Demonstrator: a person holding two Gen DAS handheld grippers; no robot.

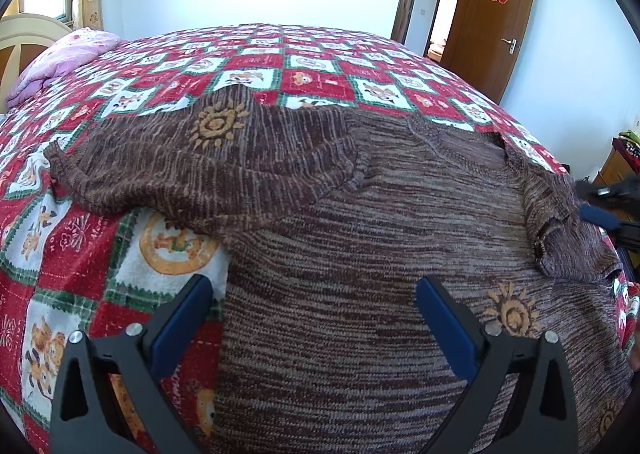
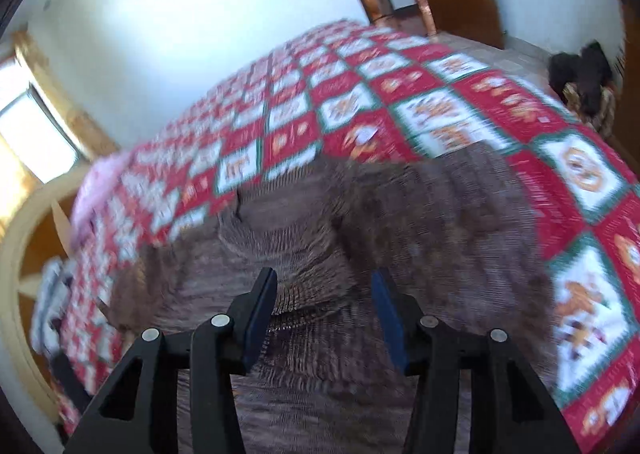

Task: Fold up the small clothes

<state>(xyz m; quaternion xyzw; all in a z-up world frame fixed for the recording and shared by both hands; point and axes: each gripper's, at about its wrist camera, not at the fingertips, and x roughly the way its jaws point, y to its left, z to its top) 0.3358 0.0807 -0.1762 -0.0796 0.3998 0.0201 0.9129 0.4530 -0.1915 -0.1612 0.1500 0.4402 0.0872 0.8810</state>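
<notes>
A brown knitted sweater with orange sun motifs lies spread on the bed. One sleeve stretches out to the left, and the other is folded in over the body at the right. My left gripper hangs open and wide over the sweater's near left edge, holding nothing. The right gripper shows at the right edge beside the folded sleeve. In the blurred right wrist view it stands open just above the sweater, with its pads clear of the knit.
The bed carries a red, white and green chequered cover. A pink quilt and a cream headboard are at the far left. A brown door stands open at the back right, and a wooden cabinet sits beside the bed.
</notes>
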